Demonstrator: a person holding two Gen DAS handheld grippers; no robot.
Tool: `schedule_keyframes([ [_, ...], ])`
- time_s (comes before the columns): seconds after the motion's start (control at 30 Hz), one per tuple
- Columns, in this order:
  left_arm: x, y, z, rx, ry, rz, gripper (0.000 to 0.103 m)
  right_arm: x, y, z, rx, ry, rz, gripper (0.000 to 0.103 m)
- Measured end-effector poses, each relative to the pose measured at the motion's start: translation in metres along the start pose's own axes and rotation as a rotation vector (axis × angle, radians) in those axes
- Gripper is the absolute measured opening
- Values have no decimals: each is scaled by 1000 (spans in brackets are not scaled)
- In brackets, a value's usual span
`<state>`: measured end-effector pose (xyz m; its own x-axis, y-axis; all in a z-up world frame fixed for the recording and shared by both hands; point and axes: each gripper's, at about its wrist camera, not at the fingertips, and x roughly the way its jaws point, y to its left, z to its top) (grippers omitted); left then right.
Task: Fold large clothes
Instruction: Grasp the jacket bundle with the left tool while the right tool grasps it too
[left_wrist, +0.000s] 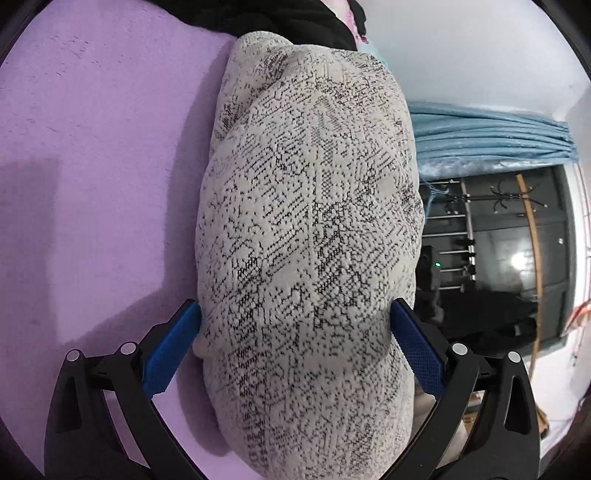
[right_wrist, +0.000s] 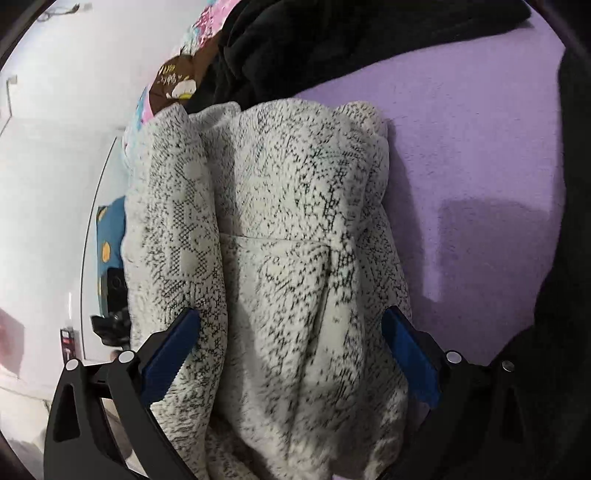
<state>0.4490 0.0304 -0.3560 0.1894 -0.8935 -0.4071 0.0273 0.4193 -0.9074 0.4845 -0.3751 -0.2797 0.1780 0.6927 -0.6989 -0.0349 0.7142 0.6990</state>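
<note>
While speckled fleece (left_wrist: 310, 236) bulges between spread fingers, tool (left_wrist: 295, 314) contact stays unclear.

Both wrist cams look fwd along fingers, v. close, sharing speckled garment (left_wrist: 310, 236) (right_wrist: 280, 258) & purple surface (left_wrist: 92, 147) (right_wrist: 480, 166).

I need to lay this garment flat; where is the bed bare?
Left wrist view: bare purple sheet left of the speckled garment. Right wrist view: bare sheet right of it, bordered by dark clothes behind. Crowded at the far end.
</note>
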Motion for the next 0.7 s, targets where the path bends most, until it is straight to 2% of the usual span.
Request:
schedule_keyframes([
  [0.27,17,9,15,29,29,-7,98,6,-18,-2,23,37,-49,96],
  [0.33,18,10,16,27,36,-9,98,6,-28,1,64,48,-51,96],
  [0.37,19,12,17,27,37,-9,98,11,-30,6,68,59,-95,91],
  [0.4,21,13,18,27,40,-9,99,19,-30,6,56,80,-128,91],
  [0.43,20,13,18,28,41,-9,99,23,-29,8,69,75,-123,94],
  [0.5,24,13,19,20,37,-19,99,26,-35,9,99,66,-61,96],
  [0.6,24,15,16,15,49,-42,99,27,-45,9,127,56,80,98],
  [0.7,26,17,18,15,63,-54,99,28,-48,7,120,86,179,98],
])
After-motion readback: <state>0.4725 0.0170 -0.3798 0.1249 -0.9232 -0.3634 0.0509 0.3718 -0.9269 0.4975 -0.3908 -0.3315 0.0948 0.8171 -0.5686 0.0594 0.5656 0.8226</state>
